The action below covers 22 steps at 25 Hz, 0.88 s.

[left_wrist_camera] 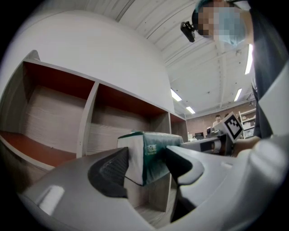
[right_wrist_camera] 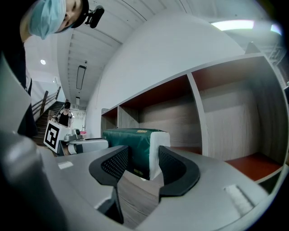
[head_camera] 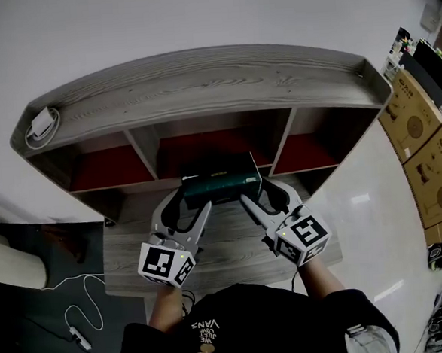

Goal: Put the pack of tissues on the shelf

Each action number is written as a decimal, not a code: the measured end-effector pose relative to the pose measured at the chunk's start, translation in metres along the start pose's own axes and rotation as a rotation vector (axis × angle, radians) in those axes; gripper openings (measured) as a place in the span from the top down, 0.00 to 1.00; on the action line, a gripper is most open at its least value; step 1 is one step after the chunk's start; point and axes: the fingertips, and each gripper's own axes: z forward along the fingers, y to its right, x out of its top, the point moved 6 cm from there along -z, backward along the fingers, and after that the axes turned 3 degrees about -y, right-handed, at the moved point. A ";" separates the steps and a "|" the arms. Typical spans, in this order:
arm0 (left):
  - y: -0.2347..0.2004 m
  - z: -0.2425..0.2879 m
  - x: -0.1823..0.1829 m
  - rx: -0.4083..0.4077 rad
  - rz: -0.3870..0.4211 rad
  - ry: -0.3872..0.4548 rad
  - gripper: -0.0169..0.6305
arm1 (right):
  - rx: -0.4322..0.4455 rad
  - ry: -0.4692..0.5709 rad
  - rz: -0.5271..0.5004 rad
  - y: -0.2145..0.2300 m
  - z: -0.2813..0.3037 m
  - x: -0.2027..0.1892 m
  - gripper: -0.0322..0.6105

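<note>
My left gripper (head_camera: 192,205) has its jaws clamped on one end of the green pack of tissues (head_camera: 220,185), and my right gripper (head_camera: 261,201) pinches the other end the same way. Between them the pack sits level at the mouth of the middle compartment (head_camera: 204,149) of the grey wooden shelf (head_camera: 199,83), clear of the lower board (head_camera: 226,243).

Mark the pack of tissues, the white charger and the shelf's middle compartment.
pack of tissues (head_camera: 222,185): head view, on its dark green top face.
white charger (head_camera: 43,121): head view, on its plug body.
middle compartment (head_camera: 211,146): head view, on its red inner surface.
</note>
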 end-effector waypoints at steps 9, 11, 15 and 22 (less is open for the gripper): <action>-0.021 0.015 -0.004 -0.009 0.001 0.000 0.50 | -0.024 -0.002 -0.011 0.007 0.022 0.003 0.62; -0.024 0.018 -0.005 -0.010 0.006 -0.008 0.50 | -0.030 -0.006 -0.009 0.009 0.026 0.002 0.62; -0.029 0.023 -0.007 -0.016 0.007 -0.014 0.51 | -0.043 -0.009 -0.022 0.012 0.031 0.001 0.62; -0.034 0.033 -0.011 0.000 0.015 -0.039 0.50 | -0.079 -0.010 -0.046 0.017 0.038 0.001 0.62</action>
